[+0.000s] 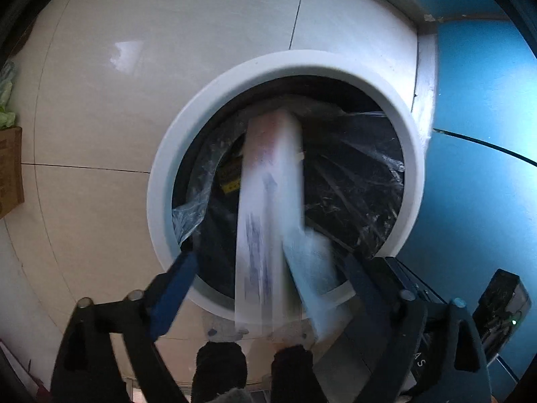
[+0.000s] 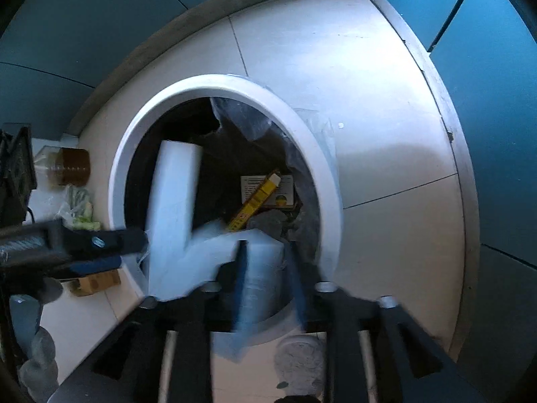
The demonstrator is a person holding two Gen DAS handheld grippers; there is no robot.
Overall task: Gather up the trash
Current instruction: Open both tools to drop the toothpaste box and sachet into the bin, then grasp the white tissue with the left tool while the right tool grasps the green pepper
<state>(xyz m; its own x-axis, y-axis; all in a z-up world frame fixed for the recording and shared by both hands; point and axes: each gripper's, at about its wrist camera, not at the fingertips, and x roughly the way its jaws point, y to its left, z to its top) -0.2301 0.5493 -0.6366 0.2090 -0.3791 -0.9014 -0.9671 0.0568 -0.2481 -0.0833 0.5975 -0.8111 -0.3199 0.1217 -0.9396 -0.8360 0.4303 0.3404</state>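
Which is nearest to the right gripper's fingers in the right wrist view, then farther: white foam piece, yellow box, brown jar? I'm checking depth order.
1. White foam piece, between the right gripper's fingers.
2. Yellow box, inside the bin, beyond the fingers.
3. Brown jar, on the floor, far left, outside the bin.

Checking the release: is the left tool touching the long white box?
Apart. The left wrist view shows the left tool wide open, gaps beside the long white box.

Black hand-held gripper (image 1: 268, 262), blue fingers (image 1: 171, 288)
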